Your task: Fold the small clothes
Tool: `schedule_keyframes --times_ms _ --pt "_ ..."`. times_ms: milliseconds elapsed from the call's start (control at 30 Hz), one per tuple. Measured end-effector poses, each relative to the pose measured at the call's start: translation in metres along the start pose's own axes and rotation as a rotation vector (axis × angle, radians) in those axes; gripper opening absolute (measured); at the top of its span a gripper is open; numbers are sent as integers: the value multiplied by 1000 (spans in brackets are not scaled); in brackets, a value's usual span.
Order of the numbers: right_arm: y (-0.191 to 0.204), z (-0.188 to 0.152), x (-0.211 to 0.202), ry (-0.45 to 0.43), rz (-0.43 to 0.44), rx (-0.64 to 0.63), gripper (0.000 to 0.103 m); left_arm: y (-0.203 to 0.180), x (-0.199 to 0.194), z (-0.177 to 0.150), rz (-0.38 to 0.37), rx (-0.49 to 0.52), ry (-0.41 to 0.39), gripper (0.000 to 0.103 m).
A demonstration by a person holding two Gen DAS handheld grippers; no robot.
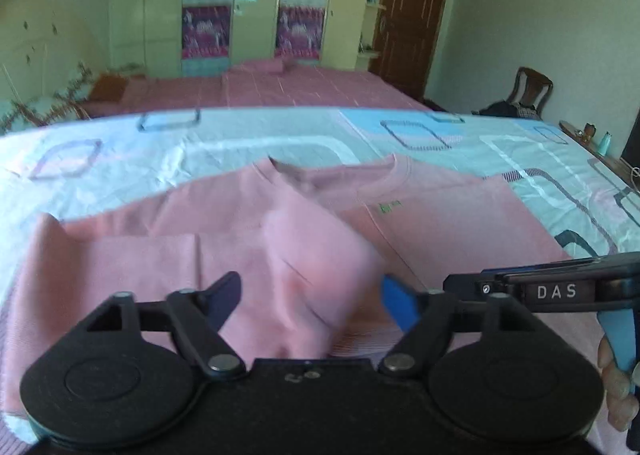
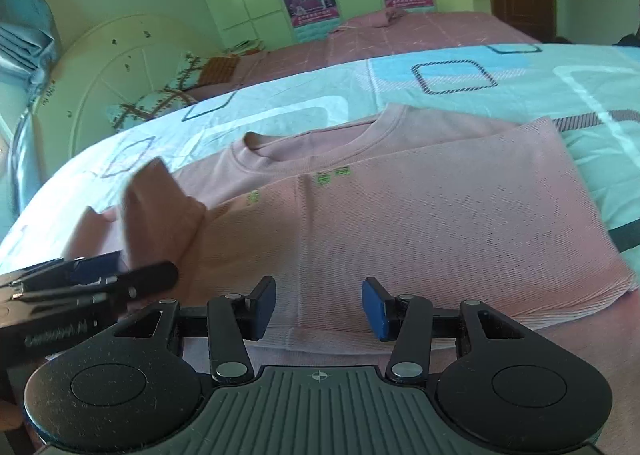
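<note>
Here, pink shirt [image 2: 400, 207] lying flat on the patterned sheet [image 2: 440, 67], collar toward the far bed, one sleeve [image 1: 320, 255] lying blurred across the shirt, left gripper [image 1: 312, 303] hovering spread above that sleeve, right gripper [image 2: 319, 307] hovering half-spread over the hem, pinching nothing.

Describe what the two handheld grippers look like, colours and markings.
Both are matte black, with two round discs and pivoting linkage bars fixed by silver rivets. The left gripper has blue finger pads. The right gripper has dark blue pads, a ribbed grey base and white "DAS" lettering.
</note>
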State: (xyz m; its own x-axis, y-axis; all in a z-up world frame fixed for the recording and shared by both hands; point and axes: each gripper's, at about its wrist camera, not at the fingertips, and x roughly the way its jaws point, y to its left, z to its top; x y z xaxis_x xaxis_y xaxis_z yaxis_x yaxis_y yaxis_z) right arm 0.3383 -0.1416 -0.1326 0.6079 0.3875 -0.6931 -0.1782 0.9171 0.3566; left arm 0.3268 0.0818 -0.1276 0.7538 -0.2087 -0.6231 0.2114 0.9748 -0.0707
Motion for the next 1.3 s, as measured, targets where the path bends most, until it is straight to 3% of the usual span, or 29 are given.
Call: schedule_keyframes --times_ms 67,133,300,433,467,533,667,733,833,1067,1133,1200,1233,1300 --pt "4 1 1 9 40 4 51 5 -12 -1 38 20 -8 78" --pt "11 2 4 14 85 13 86 14 -25 -4 88 22 -21 78" --pt "28 4 12 21 154 6 87 50 -51 -21 221 -9 -11 79" --pt "37 3 29 62 117 -10 86 72 -60 -39 292 -58 24 79" --pt "40 2 33 72 116 -14 84 77 -64 -45 300 -79 34 79" --pt "45 -1 41 93 113 -27 59 82 -68 -55 306 -107 50 78" --pt "56 -1 53 111 125 -37 50 83 -67 -68 326 -109 78 79" --pt "63 0 57 116 154 -41 13 85 -62 -71 344 -111 89 79" --pt "78 3 53 88 146 -112 13 89 -56 -71 370 -133 88 79" --pt "83 28 10 -97 84 -254 10 93 -38 -65 392 -155 63 81" --pt "74 35 1 -134 39 -276 10 95 -34 -63 397 -163 46 71" --pt "60 37 -4 -156 -17 -284 10 98 -33 -62 393 -183 32 50" --pt "52 38 -5 -156 -40 -276 10 99 -34 -62 385 -192 27 48" --pt "29 37 -1 -138 -92 -234 10 96 -35 -63 375 -180 18 34"
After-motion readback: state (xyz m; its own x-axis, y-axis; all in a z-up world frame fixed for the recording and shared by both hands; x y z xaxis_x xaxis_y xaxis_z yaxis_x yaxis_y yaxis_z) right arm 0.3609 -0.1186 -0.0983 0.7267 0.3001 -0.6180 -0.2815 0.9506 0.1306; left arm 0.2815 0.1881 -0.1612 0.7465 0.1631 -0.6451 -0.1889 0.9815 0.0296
